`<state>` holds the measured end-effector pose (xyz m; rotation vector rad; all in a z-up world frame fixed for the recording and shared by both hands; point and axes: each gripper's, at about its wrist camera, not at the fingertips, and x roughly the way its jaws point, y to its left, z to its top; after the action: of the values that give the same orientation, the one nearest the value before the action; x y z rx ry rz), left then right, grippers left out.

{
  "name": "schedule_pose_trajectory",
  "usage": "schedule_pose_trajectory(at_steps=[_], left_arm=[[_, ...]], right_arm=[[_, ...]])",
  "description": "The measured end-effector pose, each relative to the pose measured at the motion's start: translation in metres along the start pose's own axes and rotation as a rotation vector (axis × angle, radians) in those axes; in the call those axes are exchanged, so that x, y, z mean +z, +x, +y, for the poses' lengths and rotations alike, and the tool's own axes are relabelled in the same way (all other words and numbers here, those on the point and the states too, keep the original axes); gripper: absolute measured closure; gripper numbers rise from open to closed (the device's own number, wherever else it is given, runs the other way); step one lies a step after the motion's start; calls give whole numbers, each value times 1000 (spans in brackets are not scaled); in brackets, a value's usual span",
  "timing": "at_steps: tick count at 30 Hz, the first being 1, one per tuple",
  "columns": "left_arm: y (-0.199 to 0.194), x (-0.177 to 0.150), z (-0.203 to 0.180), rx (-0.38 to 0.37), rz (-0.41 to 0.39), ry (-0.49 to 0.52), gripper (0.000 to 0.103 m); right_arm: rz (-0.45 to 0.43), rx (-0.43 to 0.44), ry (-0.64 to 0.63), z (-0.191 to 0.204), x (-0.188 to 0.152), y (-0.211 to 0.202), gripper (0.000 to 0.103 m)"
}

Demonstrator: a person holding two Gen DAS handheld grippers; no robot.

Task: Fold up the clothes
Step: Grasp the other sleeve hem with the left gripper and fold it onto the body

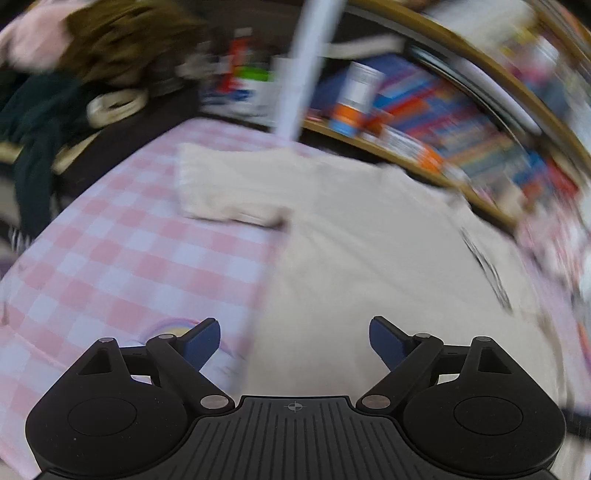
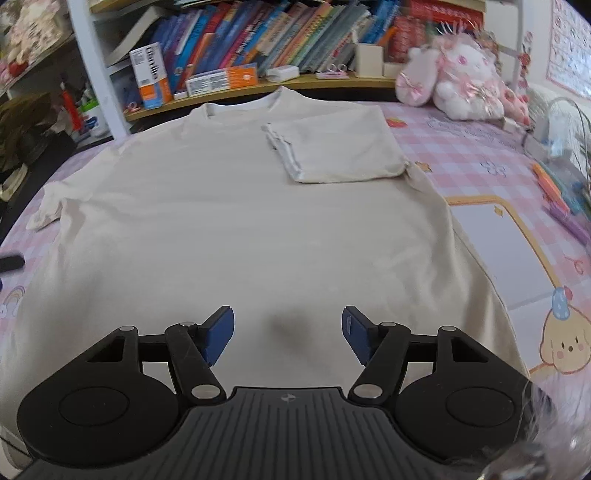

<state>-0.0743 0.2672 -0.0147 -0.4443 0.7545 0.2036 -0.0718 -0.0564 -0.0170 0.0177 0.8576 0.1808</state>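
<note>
Between both sets of jaws: nothing; left gripper [image 1: 294, 341] and right gripper [image 2: 288, 334] gape empty above the cream shirt [image 2: 221, 229], spread on the checked cloth [image 1: 110, 258]. Right sleeve [image 2: 340, 147] folded inward; left sleeve [image 2: 48, 206], sides pending.

The T-shirt [image 2: 236, 229] is plain cream, with a white inner neckband. The cloth [image 2: 491, 155] beneath it is checked in pale pink and white, printed with a rainbow [image 2: 13, 297] left of the shirt and a yellow cartoon puppy [image 2: 563, 343] to its right. Both grippers are black with blue fingers [image 2: 218, 334]. Beyond the shirt's collar, the books [image 2: 258, 33] are blue, orange and red, and the plush rabbit [image 2: 461, 77] is pink and white.
</note>
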Motion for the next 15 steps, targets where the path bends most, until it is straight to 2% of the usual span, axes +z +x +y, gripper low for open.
schedule_pose_trajectory(at_steps=[2, 3, 6, 10, 12, 13, 15], left_arm=[[10, 14, 19, 13, -9, -109, 17], [16, 20, 25, 47, -29, -188, 19], [35, 37, 55, -20, -20, -413, 25], [63, 46, 95, -60, -26, -707, 32], [76, 48, 108, -81, -39, -805, 45], [81, 49, 112, -88, -46, -836, 47], [89, 52, 120, -99, -53, -892, 60]], right_arm=[[-8, -8, -19, 6, 0, -1, 40], [-12, -13, -26, 8, 1, -2, 40], [-24, -35, -33, 10, 2, -4, 40], [-35, -73, -14, 6, 3, -7, 40], [-39, -93, -1, 3, 3, -9, 40], [-40, -102, 5, 2, 3, -9, 40], [-41, -117, 12, 0, 3, -11, 40]])
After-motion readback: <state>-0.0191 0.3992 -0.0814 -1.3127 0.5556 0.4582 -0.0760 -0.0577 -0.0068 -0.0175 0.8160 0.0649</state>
